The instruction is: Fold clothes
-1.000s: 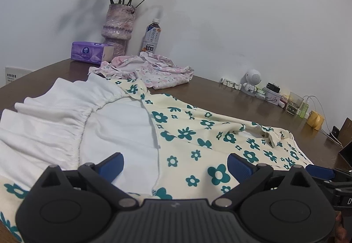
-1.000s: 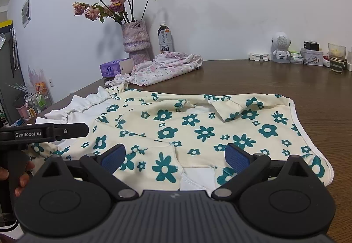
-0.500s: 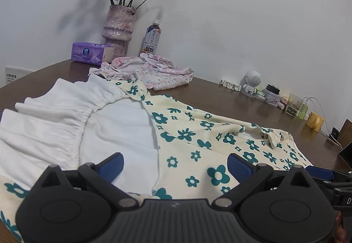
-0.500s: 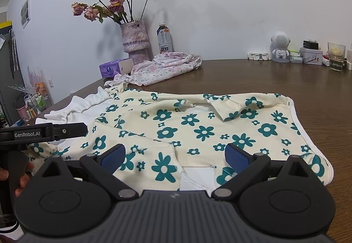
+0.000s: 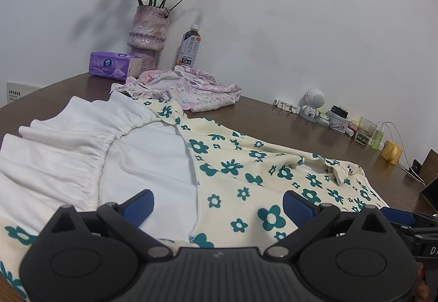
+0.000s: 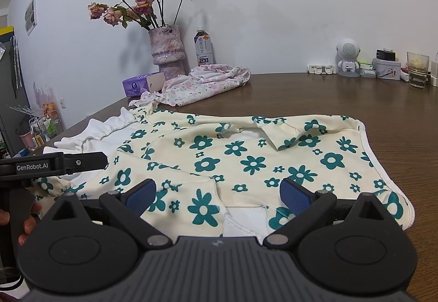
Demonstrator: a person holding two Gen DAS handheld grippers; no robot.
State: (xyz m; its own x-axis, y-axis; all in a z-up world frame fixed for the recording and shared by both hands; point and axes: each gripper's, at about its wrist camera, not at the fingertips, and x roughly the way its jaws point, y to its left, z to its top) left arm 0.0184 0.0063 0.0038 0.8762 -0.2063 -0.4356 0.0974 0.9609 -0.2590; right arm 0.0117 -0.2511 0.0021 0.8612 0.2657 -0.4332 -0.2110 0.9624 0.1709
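Observation:
A cream garment with teal flowers (image 5: 246, 173) lies spread on the brown table, its white gathered lining (image 5: 76, 143) turned out at the left. It also shows in the right wrist view (image 6: 260, 157). My left gripper (image 5: 217, 203) is open, just above the garment's near edge where white lining meets the flowered cloth. My right gripper (image 6: 217, 196) is open above the near hem, holding nothing. The left gripper's body (image 6: 54, 163) shows at the left of the right wrist view.
A crumpled pink floral garment (image 6: 202, 83) lies at the back beside a vase of roses (image 6: 165, 51), a purple tissue pack (image 5: 115, 66) and a drink bottle (image 6: 203, 46). A small white robot figure (image 6: 347, 57), tins and a glass (image 6: 417, 69) line the far right wall. The bare table (image 6: 342, 99) stretches behind the flowered garment.

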